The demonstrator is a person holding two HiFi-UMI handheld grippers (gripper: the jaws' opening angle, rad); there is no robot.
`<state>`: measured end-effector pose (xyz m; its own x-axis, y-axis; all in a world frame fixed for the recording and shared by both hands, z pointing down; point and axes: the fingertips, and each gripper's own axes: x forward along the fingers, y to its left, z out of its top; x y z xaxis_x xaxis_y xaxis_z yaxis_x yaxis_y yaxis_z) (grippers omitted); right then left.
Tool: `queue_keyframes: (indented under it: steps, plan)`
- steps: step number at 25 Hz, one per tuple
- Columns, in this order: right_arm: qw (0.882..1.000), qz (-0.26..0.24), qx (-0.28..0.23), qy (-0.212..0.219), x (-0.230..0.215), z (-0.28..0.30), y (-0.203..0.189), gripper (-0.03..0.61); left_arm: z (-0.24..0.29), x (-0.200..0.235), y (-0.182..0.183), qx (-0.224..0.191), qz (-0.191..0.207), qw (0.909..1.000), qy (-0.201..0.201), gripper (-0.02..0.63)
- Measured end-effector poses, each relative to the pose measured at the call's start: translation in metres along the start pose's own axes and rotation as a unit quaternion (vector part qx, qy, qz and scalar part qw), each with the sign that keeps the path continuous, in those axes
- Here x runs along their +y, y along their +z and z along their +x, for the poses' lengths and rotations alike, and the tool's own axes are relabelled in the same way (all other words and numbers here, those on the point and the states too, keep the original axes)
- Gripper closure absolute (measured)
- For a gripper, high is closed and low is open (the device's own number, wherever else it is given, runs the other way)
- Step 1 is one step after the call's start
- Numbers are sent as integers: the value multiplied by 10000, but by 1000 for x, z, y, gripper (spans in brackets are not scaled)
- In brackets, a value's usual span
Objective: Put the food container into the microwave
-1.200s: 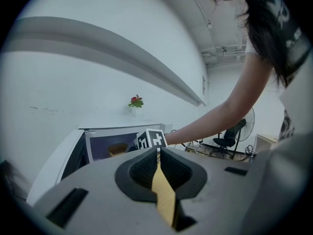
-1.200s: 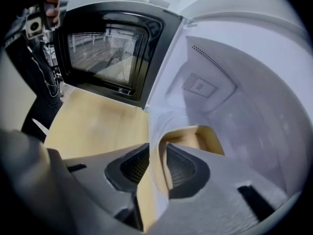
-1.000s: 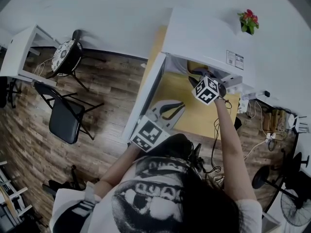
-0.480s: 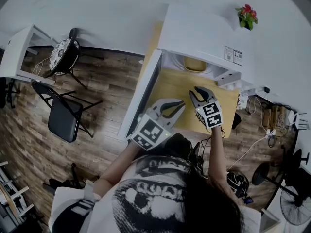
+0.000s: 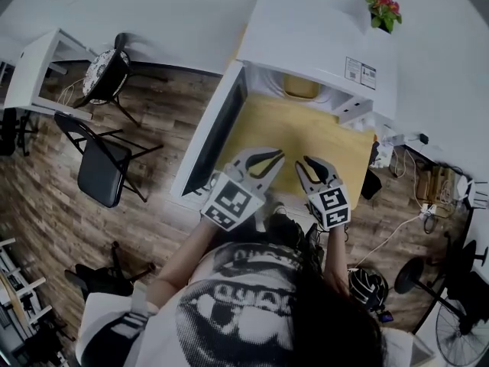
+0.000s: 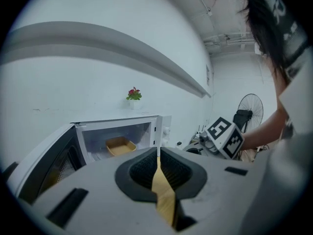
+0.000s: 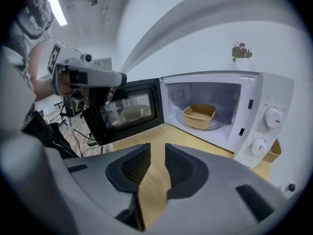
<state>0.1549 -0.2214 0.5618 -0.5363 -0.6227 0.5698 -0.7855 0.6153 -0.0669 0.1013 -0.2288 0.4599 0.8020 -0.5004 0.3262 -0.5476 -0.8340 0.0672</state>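
The tan food container (image 5: 302, 88) (image 6: 121, 145) (image 7: 199, 115) sits inside the white microwave (image 5: 313, 37) (image 7: 266, 116), on its turntable. The microwave's door (image 5: 218, 132) (image 7: 127, 111) stands wide open to the left. My right gripper (image 5: 315, 167) (image 7: 158, 148) hangs over the front of the wooden table (image 5: 306, 140), well back from the cavity, open and empty. My left gripper (image 5: 269, 161) (image 6: 157, 153) is beside it near the door's edge, its jaw tips together on nothing.
A small red-flowered plant (image 5: 386, 10) stands on the microwave's top. A black folding chair (image 5: 99, 178) and a round patterned stool (image 5: 103, 82) are on the floor at left. Cables and a fan (image 6: 250, 109) lie to the right.
My right gripper has pulled back out of the microwave cavity to the table's front, leaving the container inside. The left gripper has hardly moved.
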Motion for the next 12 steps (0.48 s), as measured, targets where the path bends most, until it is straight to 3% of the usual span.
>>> queue_keyframes:
  steps: [6, 12]
  plan:
    - [9994, -167, -161, 274, 5, -35, -3, 483, -2, -25, -4, 77, -193, 9983, 548, 597]
    - [9964, -393, -561, 501, 13, -74, -1, 483, -2, -68, -5, 101, -157, 9963, 843, 597]
